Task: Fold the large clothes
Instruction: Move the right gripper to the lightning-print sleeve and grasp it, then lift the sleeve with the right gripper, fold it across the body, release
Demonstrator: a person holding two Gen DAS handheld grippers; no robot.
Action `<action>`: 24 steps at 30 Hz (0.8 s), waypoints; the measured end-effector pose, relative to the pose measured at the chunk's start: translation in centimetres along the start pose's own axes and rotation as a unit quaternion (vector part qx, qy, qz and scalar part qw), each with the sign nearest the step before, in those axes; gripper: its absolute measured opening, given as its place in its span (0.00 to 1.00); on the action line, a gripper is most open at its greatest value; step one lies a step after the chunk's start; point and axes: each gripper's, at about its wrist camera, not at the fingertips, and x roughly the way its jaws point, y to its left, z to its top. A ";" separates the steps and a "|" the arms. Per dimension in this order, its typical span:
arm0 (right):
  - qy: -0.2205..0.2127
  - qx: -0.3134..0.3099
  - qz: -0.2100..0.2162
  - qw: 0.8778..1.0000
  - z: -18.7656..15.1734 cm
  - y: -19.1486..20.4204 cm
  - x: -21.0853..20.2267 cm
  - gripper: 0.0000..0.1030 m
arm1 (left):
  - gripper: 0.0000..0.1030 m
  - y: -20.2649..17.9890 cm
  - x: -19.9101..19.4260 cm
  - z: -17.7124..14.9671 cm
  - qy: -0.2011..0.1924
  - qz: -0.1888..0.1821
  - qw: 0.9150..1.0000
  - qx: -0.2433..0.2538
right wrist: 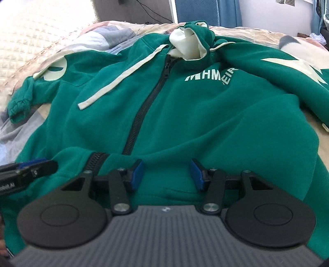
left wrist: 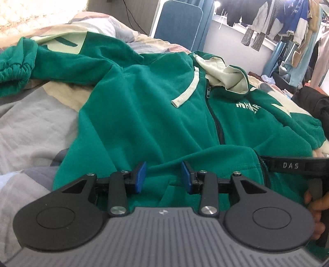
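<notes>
From my left wrist camera, I see the green fleece zip hoodie with cream hood lining (left wrist: pixel 144 106) lying front side up on the bed with a patchwork cover in grey, beige and pink (left wrist: pixel 35 123). My left gripper (left wrist: pixel 163 176) is over the bottom hem, its blue pads (left wrist: pixel 141 176) spread apart with green cloth between them; I cannot tell if the pads touch the cloth. The bottom edge looks folded up a little near the black zipper (left wrist: pixel 216 121). A cream drawstring (left wrist: pixel 188 88) lies on the chest. One sleeve (left wrist: pixel 18 67) reaches to the left. At the right edge my right gripper (left wrist: pixel 292 166) comes in, held by my hand. Behind the bed stand a blue upholstered panel (left wrist: pixel 176 22) and a rack of hanging clothes (left wrist: pixel 287 24) by the bright wall.

From my right wrist camera, the hoodie (right wrist: pixel 195 115) fills the view, the hood (right wrist: pixel 191 41) at the far end and white letters (right wrist: pixel 211 77) on the chest. My right gripper (right wrist: pixel 166 174) is also spread open above the hem. The left gripper (right wrist: pixel 28 166) shows at the left, over the hem beside the zipper end. A cream quilted cover (right wrist: pixel 30 37) lies at the far left, and a blue curtain (right wrist: pixel 228 12) hangs behind.
</notes>
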 end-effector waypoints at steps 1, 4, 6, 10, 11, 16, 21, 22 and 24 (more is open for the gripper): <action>0.000 0.013 0.003 1.000 0.2 -0.2 -0.4 0.51 | 0.42 -0.1 -0.2 0.0 -0.002 0.000 1.000 0.001; -0.010 0.049 0.021 0.999 0.9 -1.1 -2.3 0.51 | 0.42 -0.2 -1.3 -0.1 -0.011 -0.004 1.000 -0.004; -0.031 0.078 0.034 0.996 1.4 -2.2 -4.3 0.51 | 0.42 -0.3 -2.4 -0.2 -0.019 -0.010 1.000 -0.006; -0.073 0.128 0.046 0.988 2.4 -4.9 -8.2 0.52 | 0.43 -0.9 -4.8 -0.6 -0.039 -0.024 0.999 -0.006; -0.083 0.140 0.043 0.986 2.7 -5.8 -9.1 0.53 | 0.44 -1.1 -5.3 -0.8 -0.045 -0.027 0.999 -0.004; -0.112 0.196 0.009 0.974 4.8 -10.8 -11.5 0.64 | 0.46 -2.2 -7.1 -1.2 -0.062 -0.037 0.997 0.008; -0.117 0.250 -0.006 0.961 5.7 -16.9 -11.9 0.80 | 0.47 -2.9 -7.7 -1.5 -0.063 -0.049 0.997 0.011; -0.116 0.270 -0.008 0.956 5.5 -18.4 -11.7 0.80 | 0.47 -3.1 -7.8 -1.6 -0.063 -0.050 0.997 0.012; -0.107 0.313 -0.004 0.944 4.7 -20.8 -10.7 0.80 | 0.48 -3.2 -7.7 -1.7 -0.061 -0.051 0.997 0.013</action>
